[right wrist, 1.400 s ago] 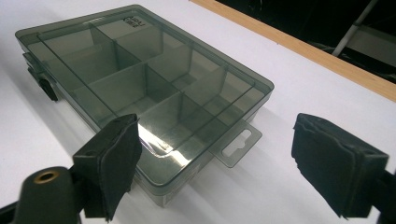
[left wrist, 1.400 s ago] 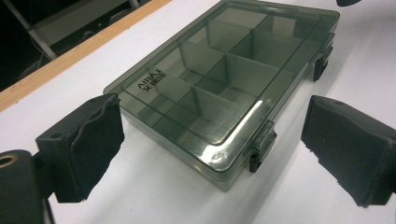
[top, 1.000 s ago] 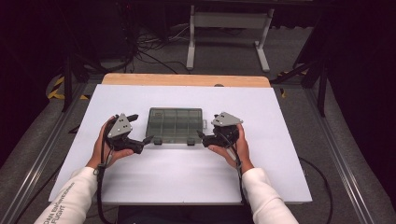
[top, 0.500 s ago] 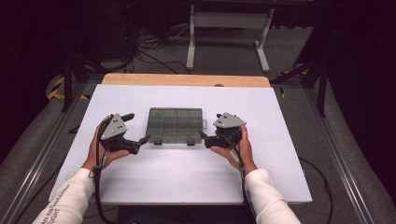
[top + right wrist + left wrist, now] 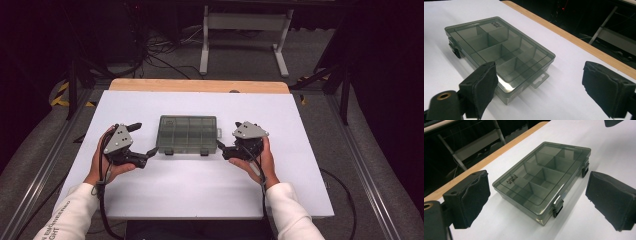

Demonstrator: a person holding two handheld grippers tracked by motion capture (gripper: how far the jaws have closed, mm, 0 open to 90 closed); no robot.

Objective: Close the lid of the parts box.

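Note:
A smoky transparent compartment box (image 5: 187,134) lies shut and flat on the white table top (image 5: 200,190), its two latches on the near side. My left gripper (image 5: 144,138) is just off the box's left end, open, with nothing between its pads. In the left gripper view the box (image 5: 544,180) lies ahead between the two black pads (image 5: 471,195), with no contact. My right gripper (image 5: 223,149) is beside the box's right end, also open. In the right gripper view the box (image 5: 499,52) and its hang tab (image 5: 539,79) lie in front of the left pad (image 5: 484,85).
The white sheet covers a wooden table whose bare strip (image 5: 200,85) shows at the far edge. Metal rails (image 5: 370,175) run along both sides. Beyond the table stand a white frame (image 5: 240,22) and floor cables (image 5: 160,55).
Both hands have drawn slightly outward from the box, the left one more. The box has not moved and the jaws stay open.

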